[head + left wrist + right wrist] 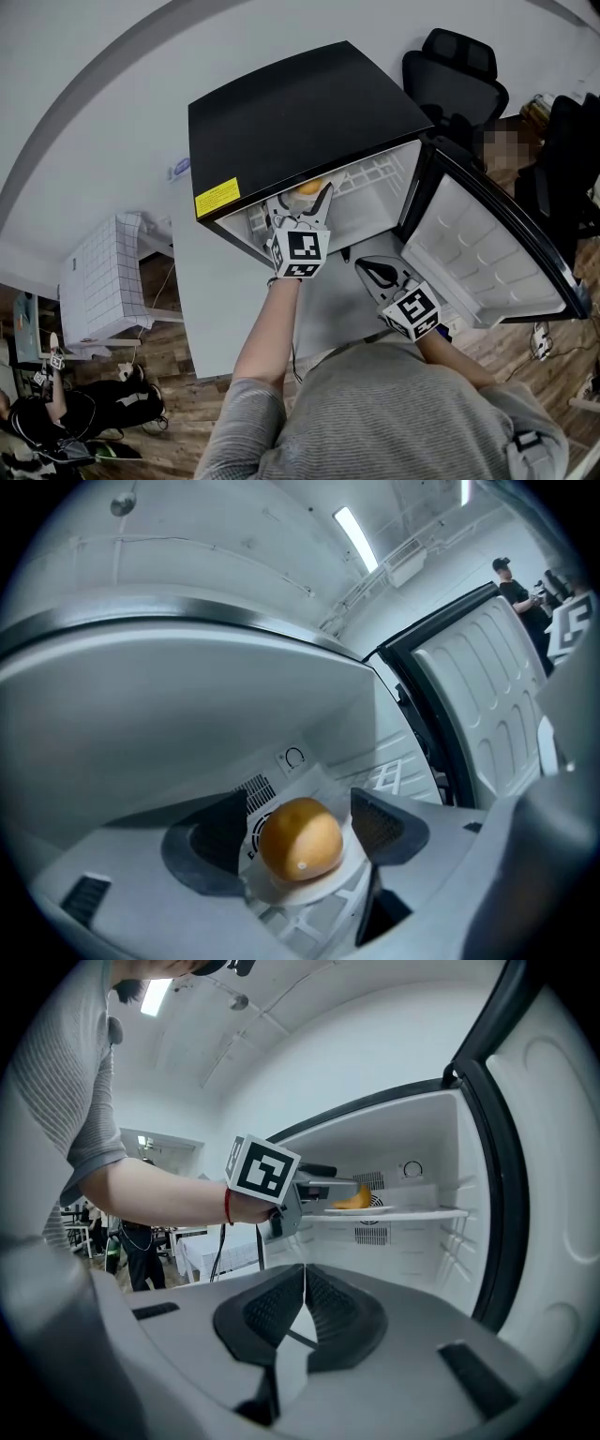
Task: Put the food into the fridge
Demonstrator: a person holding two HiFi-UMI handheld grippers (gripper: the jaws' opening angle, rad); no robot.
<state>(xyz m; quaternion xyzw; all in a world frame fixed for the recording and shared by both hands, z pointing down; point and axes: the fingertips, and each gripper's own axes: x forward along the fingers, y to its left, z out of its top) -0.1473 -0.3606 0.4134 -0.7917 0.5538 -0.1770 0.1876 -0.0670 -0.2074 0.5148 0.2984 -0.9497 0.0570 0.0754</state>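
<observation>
The left gripper [298, 829] reaches into the fridge [300, 103] at its top shelf [422, 1213]. Its jaws stand apart, one on each side of a small white plate [309, 889], and both pads look to be pressed against the rim. A round, golden-brown piece of food [300, 840] sits on the middle of the plate, between the jaws. In the right gripper view the plate lies level on the white shelf, in front of the vent at the back wall. A dial shows on that wall above it.

The right gripper [303, 1283] has its jaws together with nothing between them. It is held lower, outside the fridge, in front of the opening and just beside the lower edge of the door [487, 253]. It points toward the cavity.

The fridge is a small black one with a white inside and a yellow label on the top front edge. Its door is swung wide open to the right, and the moulded white door shelves are bare. The fridge stands on a pale grey worktop [211, 300] against a white wall.

A black chair [459, 70] stands behind the fridge to the right. To the left, well apart from the worktop, is a low table under a white checked cloth [103, 272]. Another person in dark clothes [56, 403] is on the wooden floor near it.
</observation>
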